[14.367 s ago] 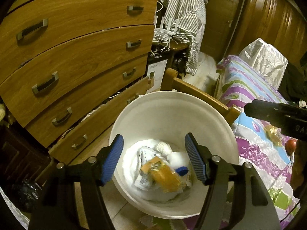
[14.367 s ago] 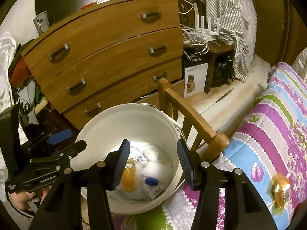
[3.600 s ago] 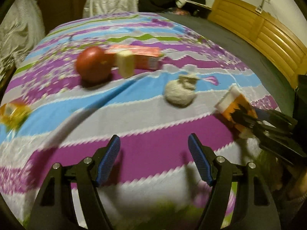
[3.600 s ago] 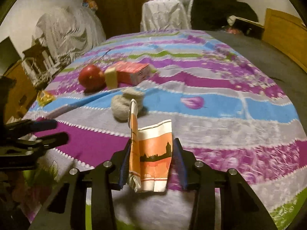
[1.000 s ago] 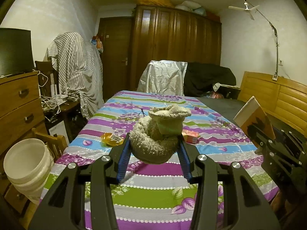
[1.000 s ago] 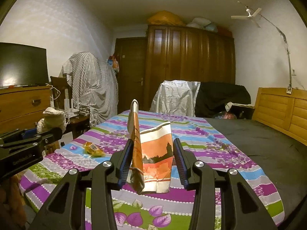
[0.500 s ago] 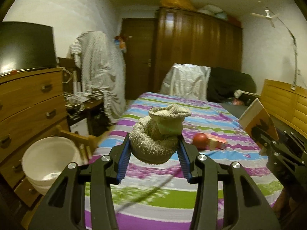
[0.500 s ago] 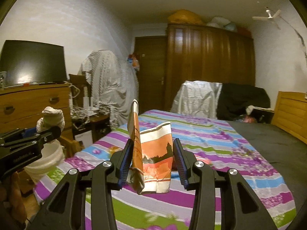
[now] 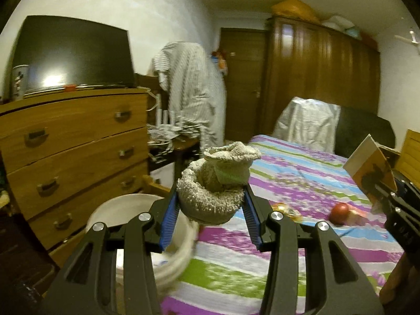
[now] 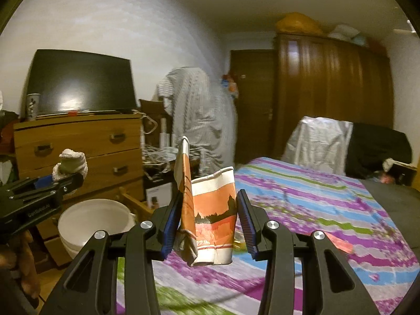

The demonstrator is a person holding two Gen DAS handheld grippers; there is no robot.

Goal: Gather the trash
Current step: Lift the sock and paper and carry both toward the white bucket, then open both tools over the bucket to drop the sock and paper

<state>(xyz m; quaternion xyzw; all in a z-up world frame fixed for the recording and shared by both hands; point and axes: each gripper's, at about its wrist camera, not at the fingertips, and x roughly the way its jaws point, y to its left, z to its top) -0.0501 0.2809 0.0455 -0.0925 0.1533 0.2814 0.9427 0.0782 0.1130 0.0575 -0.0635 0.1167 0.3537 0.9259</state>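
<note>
My left gripper [image 9: 211, 219] is shut on a balled-up beige sock [image 9: 216, 182], held up in the air. The white bucket [image 9: 131, 204] stands below and left of it, beside the bed. In the right wrist view my right gripper [image 10: 208, 223] is shut on a crumpled orange-and-white paper carton [image 10: 212, 218]. The white bucket [image 10: 92, 219] sits lower left of it, under the left gripper [image 10: 64, 181] with the sock [image 10: 71, 164]. The carton [image 9: 370, 166] also shows at the right edge of the left wrist view.
A wooden chest of drawers [image 9: 76, 152] with a dark TV [image 9: 71, 55] stands behind the bucket. The striped bedspread [image 9: 288, 183] carries a red apple [image 9: 340, 210] and a yellow wrapper [image 9: 286, 208]. A wooden chair [image 10: 136, 204] stands by the bucket. A wardrobe [image 10: 328, 92] fills the back.
Both views have swung left, away from the bed toward the drawers. The bucket has come closer to both grippers and looks larger. Both grips are unchanged.
</note>
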